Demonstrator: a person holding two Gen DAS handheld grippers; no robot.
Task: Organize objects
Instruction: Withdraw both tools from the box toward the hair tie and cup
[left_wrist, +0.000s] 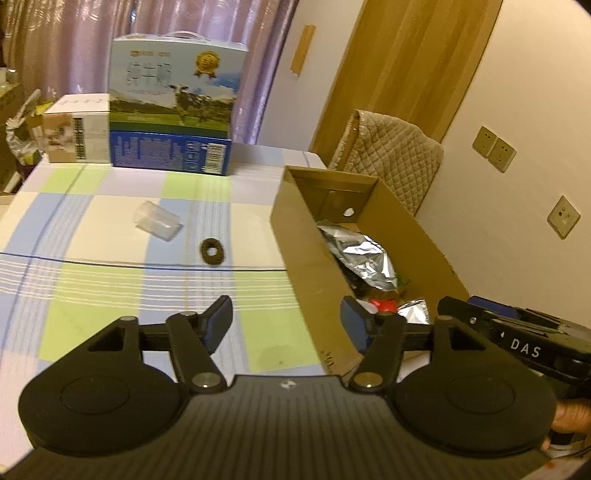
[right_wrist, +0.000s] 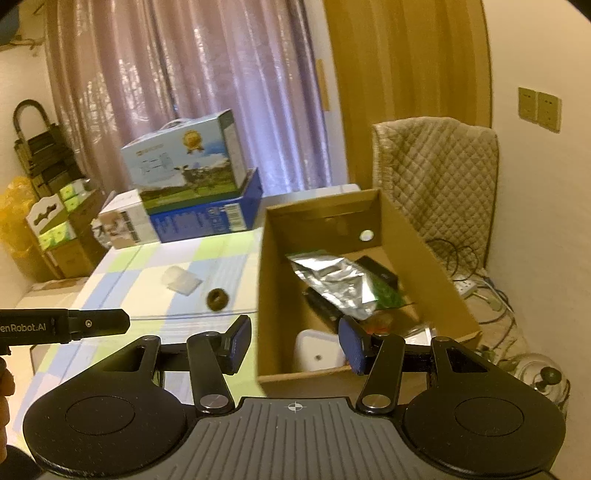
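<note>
Cardboard box already holds a foil bag and more; cup and ring remain on my surface. Both tongs, left and right, gape empty.

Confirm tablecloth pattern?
Tablecloth: checked in pale blue, light green and white, with thin stripes. Clearest in the left wrist view.

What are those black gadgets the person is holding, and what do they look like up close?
Two matching handheld tools. The left gripper and right gripper are matte black, with round discs, silver pivot pins, a ribbed grey plate bearing a crosshair mark, and blue ribbed pads. White lettering runs along their bodies.
</note>
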